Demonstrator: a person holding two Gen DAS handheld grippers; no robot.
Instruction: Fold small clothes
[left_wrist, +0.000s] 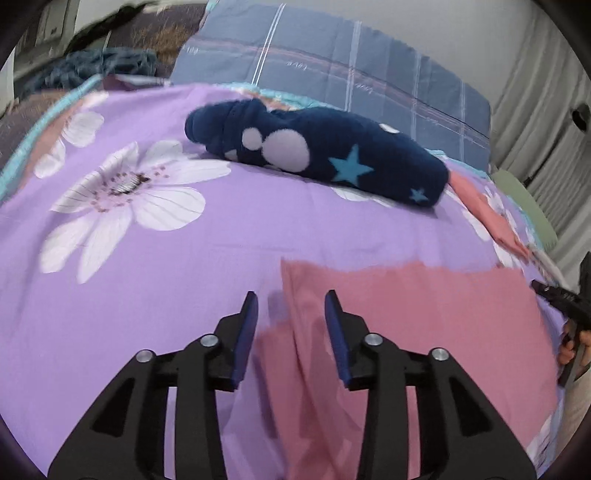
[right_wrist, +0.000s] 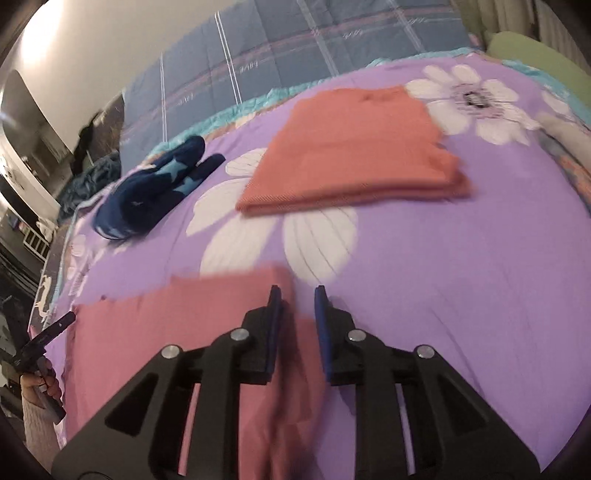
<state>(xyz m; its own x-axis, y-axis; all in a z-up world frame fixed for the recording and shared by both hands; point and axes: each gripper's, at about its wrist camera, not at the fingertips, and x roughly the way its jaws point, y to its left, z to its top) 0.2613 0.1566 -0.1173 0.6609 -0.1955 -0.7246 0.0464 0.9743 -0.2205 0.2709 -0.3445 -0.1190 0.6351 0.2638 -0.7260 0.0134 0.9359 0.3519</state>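
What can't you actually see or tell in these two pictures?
- Pink cloth: near edge hidden under the left gripper, left wrist view; motion-blurred in both views.
- Navy starred garment: its type, bunched and blurred, right wrist view.
- Right gripper: whether its fingers pinch cloth; gap looks empty.

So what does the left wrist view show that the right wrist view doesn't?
Only the left wrist view shows the white circles on the navy fleece garment. Only the right wrist view shows the folded orange garment fully, flat on the purple floral bedspread. Both show the pink garment near both grippers, left gripper and right gripper, jaws open.
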